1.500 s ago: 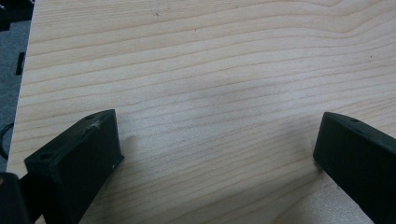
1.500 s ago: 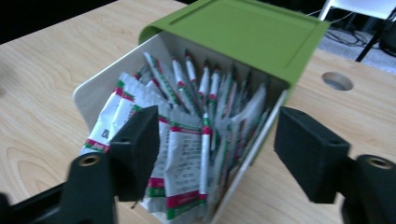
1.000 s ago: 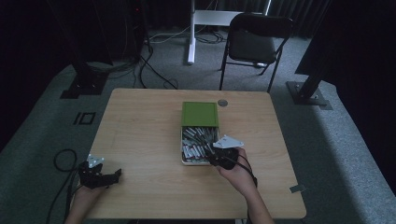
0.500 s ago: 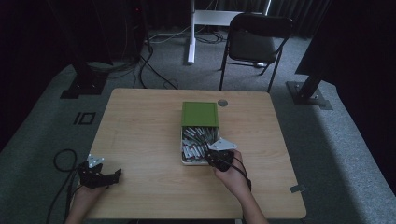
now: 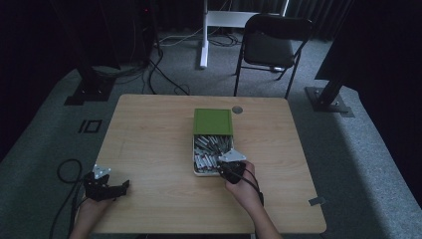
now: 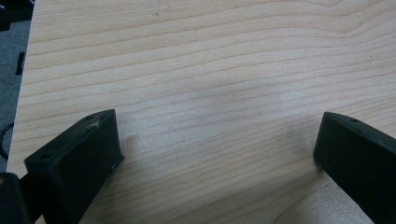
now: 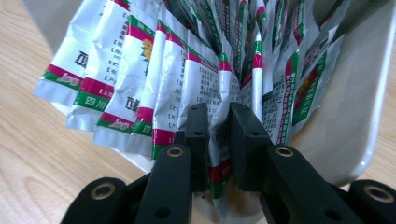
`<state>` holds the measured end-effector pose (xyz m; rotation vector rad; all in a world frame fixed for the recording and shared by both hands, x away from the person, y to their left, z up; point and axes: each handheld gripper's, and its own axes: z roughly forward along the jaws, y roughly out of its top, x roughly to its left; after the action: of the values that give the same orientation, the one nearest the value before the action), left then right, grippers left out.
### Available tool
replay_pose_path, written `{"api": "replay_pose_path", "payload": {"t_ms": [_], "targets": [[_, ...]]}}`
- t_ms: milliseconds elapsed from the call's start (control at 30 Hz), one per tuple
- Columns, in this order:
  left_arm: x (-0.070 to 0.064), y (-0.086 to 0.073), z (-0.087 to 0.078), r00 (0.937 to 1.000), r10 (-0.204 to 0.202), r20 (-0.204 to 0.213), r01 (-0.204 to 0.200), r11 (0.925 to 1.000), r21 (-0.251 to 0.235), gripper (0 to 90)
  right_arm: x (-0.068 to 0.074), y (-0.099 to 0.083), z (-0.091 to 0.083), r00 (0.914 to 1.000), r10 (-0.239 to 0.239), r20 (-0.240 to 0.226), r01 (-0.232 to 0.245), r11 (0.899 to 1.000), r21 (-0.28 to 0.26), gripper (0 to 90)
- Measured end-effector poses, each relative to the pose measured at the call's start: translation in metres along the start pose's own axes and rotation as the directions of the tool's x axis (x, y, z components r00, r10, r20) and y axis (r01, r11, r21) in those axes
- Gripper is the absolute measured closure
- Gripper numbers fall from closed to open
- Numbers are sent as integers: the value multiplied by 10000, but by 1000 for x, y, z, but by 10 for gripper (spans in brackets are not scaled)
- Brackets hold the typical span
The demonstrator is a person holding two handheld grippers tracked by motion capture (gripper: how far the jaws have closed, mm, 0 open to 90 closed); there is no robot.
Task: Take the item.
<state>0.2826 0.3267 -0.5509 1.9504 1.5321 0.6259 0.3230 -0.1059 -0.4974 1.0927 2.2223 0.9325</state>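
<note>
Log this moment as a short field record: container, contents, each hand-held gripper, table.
container: white tray at table centre, its green lid lying at its far end
contents: silver sachets with red and green bands, packed upright in a row
right hand-held gripper: at the tray's near end, jaws shut on one sachet in the row
left hand-held gripper: near the table's left front corner, jaws wide apart, holding nothing
table: light wood, with a small round disc beyond the lid
</note>
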Motion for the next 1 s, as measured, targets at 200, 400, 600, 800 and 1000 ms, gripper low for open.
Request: {"api": "replay_pose_path", "payload": {"t_ms": [200,400,600,800,1000], "targets": [[0,0,0,10000,-5,1,5,10000,-1,14,-3,2,-1,9991,376,218,-377,9993,43,891],[0,0,0,10000,-1,0,1,10000,-1,14,-4,7,-9,9985,530,99,-528,9985,-165,896],[0,0,0,10000,-7,1,7,10000,-2,14,-10,15,-21,9970,756,-187,-765,9956,-543,897],[0,0,0,10000,-12,1,12,10000,-5,14,-13,24,-34,9951,908,-382,-943,9902,-1033,897],[0,0,0,10000,-29,0,29,10000,-23,14,-17,33,-47,9927,1054,-580,-1135,9806,-1597,898]]}}
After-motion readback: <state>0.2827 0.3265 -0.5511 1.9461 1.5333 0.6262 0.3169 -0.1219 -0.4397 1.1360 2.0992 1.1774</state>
